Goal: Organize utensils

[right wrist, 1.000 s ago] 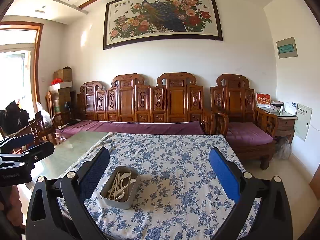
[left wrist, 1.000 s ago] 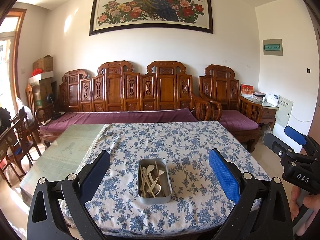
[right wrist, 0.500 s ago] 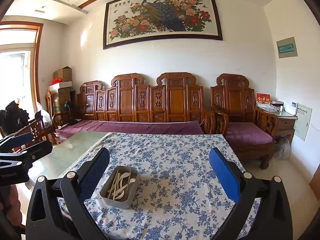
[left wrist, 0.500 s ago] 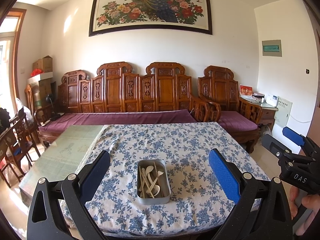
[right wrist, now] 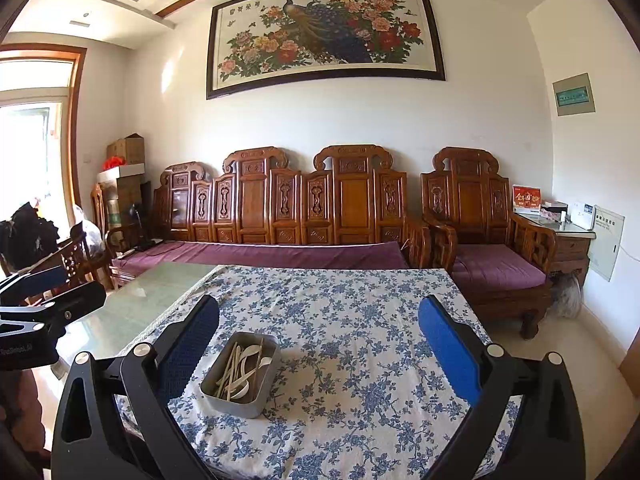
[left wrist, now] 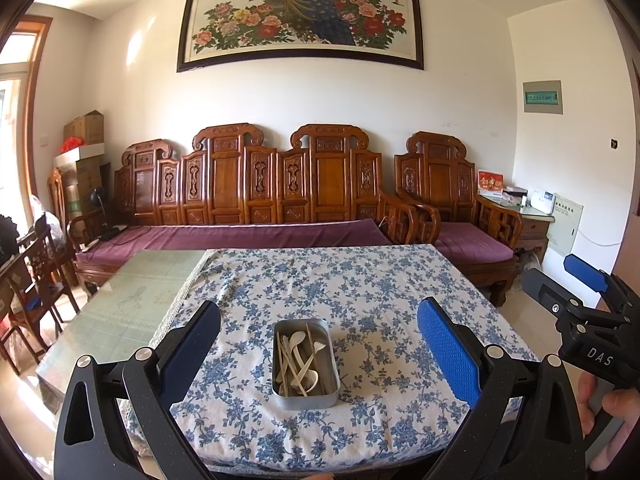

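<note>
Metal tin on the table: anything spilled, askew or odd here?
Nothing spilled. The metal tin sits upright on the floral tablecloth, but its white spoons and chopsticks lie jumbled and crossing. The tablecloth leaves the table's glass left part bare. Both claws are open and empty.

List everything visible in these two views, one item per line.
metal tin: one, grey, near the table's front edge
spoons: several, white, in the tin
chopsticks: several, pale, in the tin
tablecloth: one, blue floral on white, over the table
table: one, greenish bare top at left
bench: one, carved wood, purple cushion
armchair: one, carved wood
painting: one, peacock, on the wall
left gripper: open
right gripper: open
</note>
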Demonstrator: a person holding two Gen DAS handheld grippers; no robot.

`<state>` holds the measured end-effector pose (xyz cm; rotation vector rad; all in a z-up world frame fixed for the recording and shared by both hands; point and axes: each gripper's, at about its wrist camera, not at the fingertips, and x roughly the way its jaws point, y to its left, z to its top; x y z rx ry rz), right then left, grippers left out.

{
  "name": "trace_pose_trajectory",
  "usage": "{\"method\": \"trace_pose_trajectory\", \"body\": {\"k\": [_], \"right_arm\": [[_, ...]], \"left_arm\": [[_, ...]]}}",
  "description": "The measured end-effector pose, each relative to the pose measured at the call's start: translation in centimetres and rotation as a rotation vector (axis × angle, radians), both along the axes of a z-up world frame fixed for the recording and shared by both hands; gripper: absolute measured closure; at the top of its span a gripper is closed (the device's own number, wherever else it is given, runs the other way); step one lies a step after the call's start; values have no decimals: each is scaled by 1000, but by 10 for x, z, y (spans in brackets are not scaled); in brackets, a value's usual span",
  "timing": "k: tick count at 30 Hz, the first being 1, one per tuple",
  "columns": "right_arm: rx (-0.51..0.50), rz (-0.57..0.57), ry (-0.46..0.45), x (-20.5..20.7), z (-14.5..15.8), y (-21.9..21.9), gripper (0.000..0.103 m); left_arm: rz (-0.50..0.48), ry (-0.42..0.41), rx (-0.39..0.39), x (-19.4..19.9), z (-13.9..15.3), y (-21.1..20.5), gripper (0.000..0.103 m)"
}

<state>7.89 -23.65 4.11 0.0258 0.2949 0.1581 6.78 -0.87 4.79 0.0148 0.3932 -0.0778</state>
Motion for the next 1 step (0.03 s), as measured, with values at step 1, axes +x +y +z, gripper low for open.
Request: {"method": "trace_pose_trajectory", "body": {"k": [1], "right_arm": [[1, 1, 0, 0, 0, 0, 3]], "left_arm": [[-1, -2, -2, 0, 0, 1, 8]]}}
